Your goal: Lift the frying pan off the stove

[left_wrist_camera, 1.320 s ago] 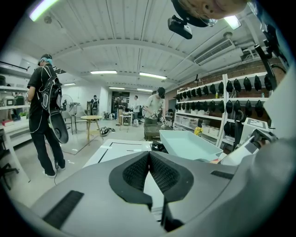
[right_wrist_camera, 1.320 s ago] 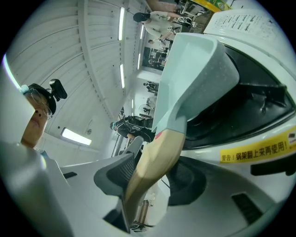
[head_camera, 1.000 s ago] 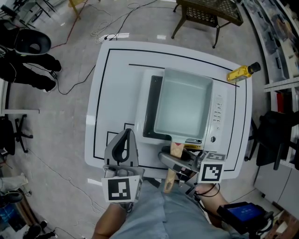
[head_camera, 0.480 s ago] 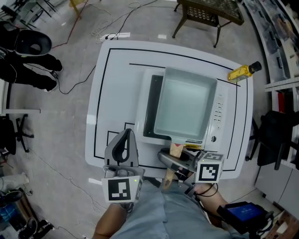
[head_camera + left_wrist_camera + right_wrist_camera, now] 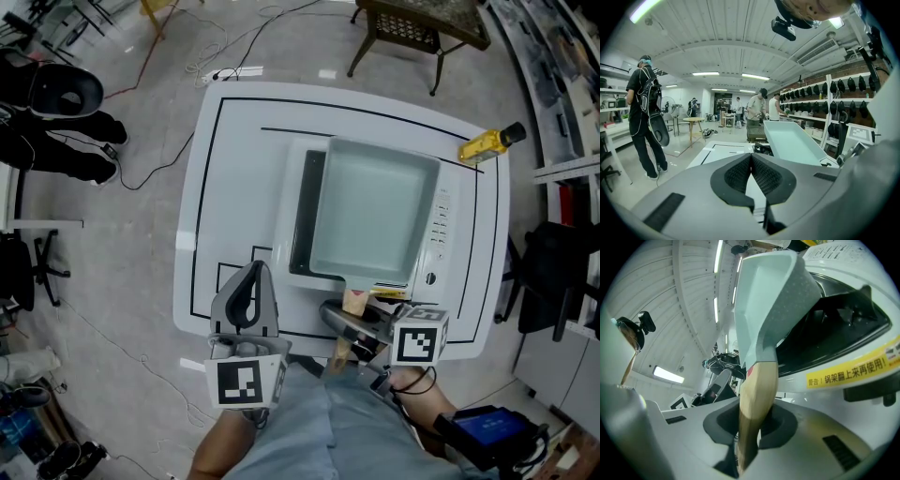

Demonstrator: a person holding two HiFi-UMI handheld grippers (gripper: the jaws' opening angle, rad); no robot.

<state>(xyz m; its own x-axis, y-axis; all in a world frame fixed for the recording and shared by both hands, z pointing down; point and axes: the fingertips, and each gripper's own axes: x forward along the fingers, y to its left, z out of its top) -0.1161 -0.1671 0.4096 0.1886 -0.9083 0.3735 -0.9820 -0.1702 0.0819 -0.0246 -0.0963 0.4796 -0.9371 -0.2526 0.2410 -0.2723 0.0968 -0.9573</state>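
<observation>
Smooth pale wooden handle [image 5: 757, 399], speckled matt pan [image 5: 370, 211], glossy white stove [image 5: 442, 246]

Layout: frying pan [image 5: 366, 211] on stove [image 5: 441, 234], stove at middle of table [image 5: 234, 187].
Pan handle [image 5: 354, 302] points to near edge; small item [image 5: 487, 145] at table's far-right corner; chair [image 5: 412, 28] behind table.

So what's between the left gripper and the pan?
Head view: only bare table and the stove's edge lie between left gripper and pan.

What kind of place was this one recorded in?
Likely a lab or workshop, not a home kitchen: a power strip on the floor, wall racks of gear, and people standing about.
</observation>
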